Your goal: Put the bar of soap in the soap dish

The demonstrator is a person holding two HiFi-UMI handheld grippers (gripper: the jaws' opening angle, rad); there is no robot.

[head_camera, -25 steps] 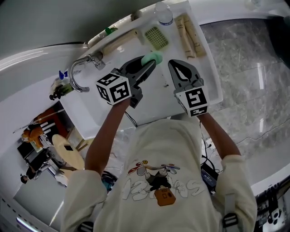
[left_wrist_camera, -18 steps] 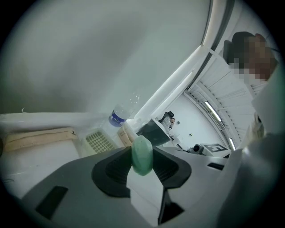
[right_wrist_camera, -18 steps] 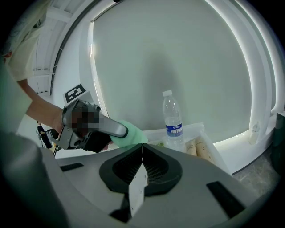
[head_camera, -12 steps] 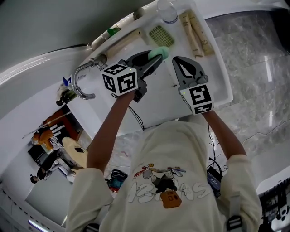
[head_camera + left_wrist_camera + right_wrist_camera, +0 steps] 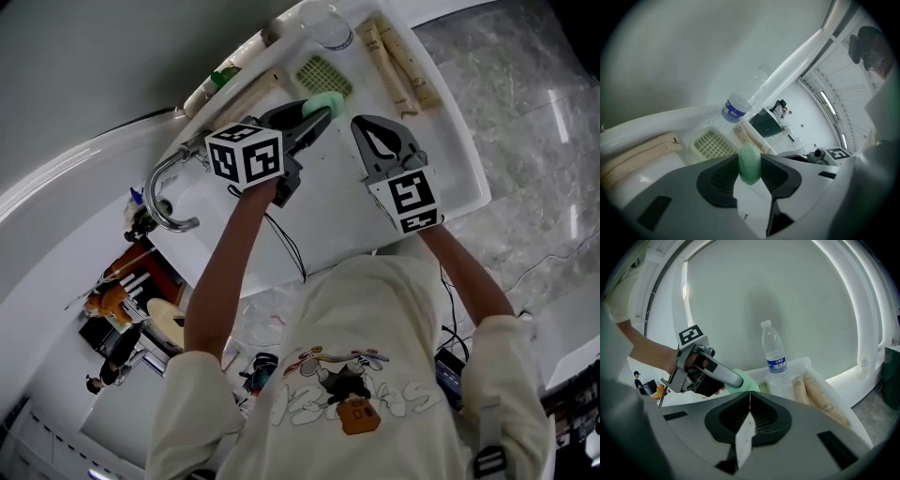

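Your left gripper [image 5: 309, 120] has its jaws clamped on the green soap [image 5: 749, 162], pinching it at the jaw tips. The soap is held close to the slatted dish [image 5: 710, 145], on your side of it and not in it. A water bottle [image 5: 746, 99] stands behind the dish, and two tubes [image 5: 820, 394] lie to the right of it. Your right gripper [image 5: 749, 398] is beside the left one, jaws pressed together with nothing between them.
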